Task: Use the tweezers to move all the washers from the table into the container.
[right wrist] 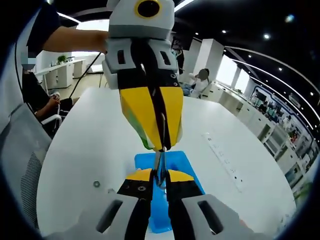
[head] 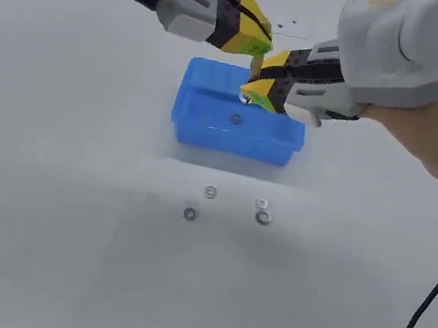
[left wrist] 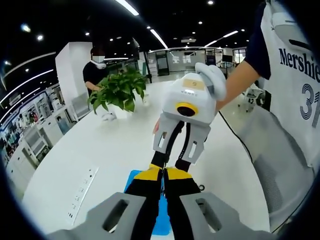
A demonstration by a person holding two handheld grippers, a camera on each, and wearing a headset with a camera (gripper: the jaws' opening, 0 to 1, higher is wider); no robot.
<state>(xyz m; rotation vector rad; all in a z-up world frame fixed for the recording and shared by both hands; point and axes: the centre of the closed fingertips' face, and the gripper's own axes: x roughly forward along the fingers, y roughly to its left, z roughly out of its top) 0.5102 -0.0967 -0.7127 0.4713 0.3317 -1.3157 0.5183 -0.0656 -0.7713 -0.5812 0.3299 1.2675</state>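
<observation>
Over the box [head: 207, 133] is where both tools meet rn. Your left gripper [head: 258, 46] and right gripper [head: 257, 95] are squeezed nearly flat, tip to tip, and each looks pinched onto the tweezers [head: 254, 69], which run between the two.

Can't tell if the tweezer tips carry a washer. There's a small speck by the right jaws, but it's too tiny to call.

One washer [head: 236, 119] sits inside the box. Four more washers [head: 211, 192] lie on the table [head: 65, 231] in front of it, well apart from the grippers.

What could bite you, imo:

- Two grips on one thin springy tool means any twist between your hands could pop the tweezers sideways or let them swivel. If you ease one side off before the other has a firm hold, they prob drop into the box or onto the table.
- If a washer is in the tips, a slip could flick it past the rim.
- Two of the table washers lie just beside each other, so a sloppy pinch could grab both or skid one away.
- Coming down low could nudge the box, since it looks light.
</observation>
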